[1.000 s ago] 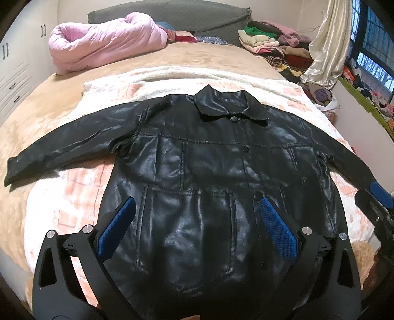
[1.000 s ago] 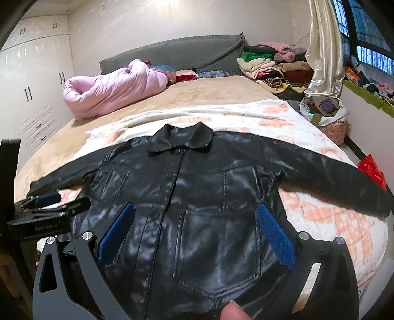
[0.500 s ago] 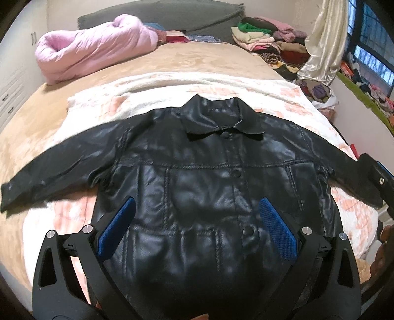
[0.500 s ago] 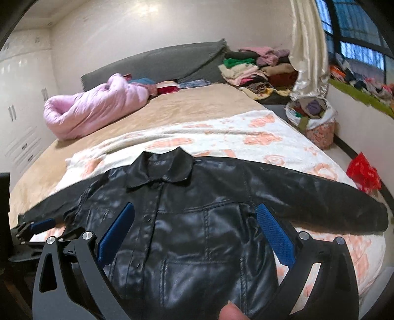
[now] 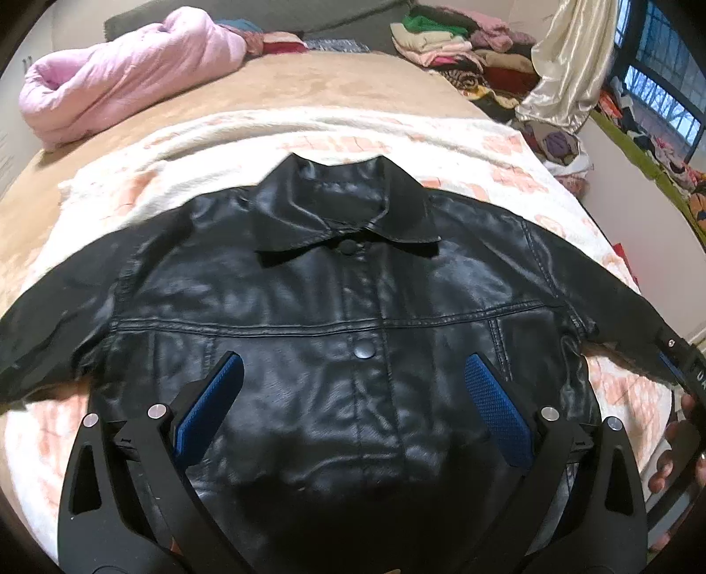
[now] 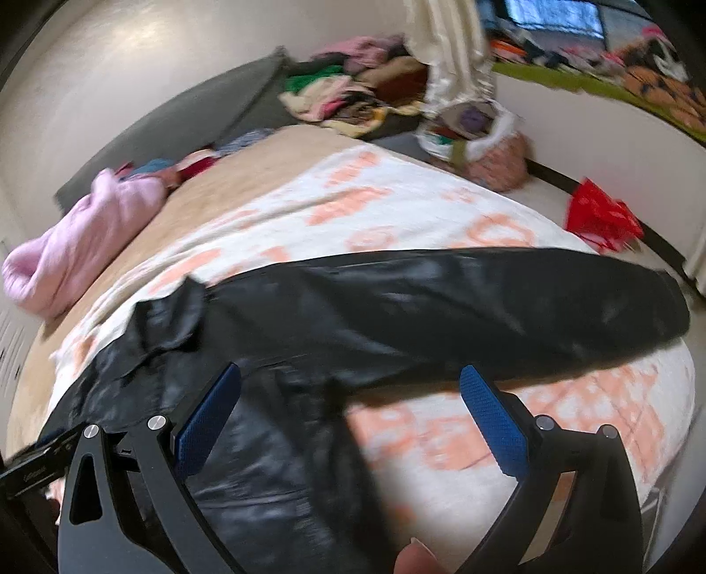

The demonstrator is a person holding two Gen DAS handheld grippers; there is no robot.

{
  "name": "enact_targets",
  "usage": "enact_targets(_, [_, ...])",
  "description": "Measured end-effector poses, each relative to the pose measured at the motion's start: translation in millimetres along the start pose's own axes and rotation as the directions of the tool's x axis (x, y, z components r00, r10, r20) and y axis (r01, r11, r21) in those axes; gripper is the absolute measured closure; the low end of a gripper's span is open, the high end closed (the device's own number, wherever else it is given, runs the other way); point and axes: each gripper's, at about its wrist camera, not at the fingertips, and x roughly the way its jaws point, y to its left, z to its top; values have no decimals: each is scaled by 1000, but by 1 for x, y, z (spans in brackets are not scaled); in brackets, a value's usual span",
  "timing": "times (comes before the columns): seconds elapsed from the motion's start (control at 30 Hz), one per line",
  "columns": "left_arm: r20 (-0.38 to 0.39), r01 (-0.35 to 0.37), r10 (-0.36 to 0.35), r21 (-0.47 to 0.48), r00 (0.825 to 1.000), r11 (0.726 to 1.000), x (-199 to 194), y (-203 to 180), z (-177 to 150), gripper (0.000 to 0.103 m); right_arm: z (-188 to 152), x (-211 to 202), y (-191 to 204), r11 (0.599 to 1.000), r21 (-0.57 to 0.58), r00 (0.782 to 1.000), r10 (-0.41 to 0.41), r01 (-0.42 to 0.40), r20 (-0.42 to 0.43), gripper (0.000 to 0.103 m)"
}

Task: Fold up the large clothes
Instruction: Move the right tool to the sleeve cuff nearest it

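A black leather jacket (image 5: 353,309) lies flat, front up and buttoned, on a white and orange blanket (image 5: 309,137), with both sleeves spread out. My left gripper (image 5: 353,375) is open and empty above the jacket's chest. My right gripper (image 6: 351,388) is open and empty above the jacket's right sleeve (image 6: 485,304) near the armpit; this view is blurred. The right gripper also shows at the right edge of the left wrist view (image 5: 684,366). The left gripper shows at the left edge of the right wrist view (image 6: 44,459).
The bed (image 5: 344,84) holds a pink quilt (image 5: 123,75) at the far left and stacked clothes (image 5: 445,39) at the far right. A bag of clothes (image 6: 481,137) and a red bag (image 6: 604,216) sit on the floor to the right.
My left gripper has moved forward over the jacket towards the collar. My right gripper has swung right, from over the jacket body to over the right sleeve.
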Motion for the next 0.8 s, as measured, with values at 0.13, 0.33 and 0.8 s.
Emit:
enact_targets(0.13, [-18,-1,2,20,1000,1000,14,-13,5,9,7,12,-38,995,78,998,-64,64,-3,4])
enact_targets(0.33, [-28,13,-12,31,1000,999,31,-28,15,9,12,27,-94,968,224,994,-112,113,-20,4])
enact_targets(0.8, [-45,19,-16,52,999,998,64,-54,41,9,1,25,-199,736,623,954,-295,264,-56,4])
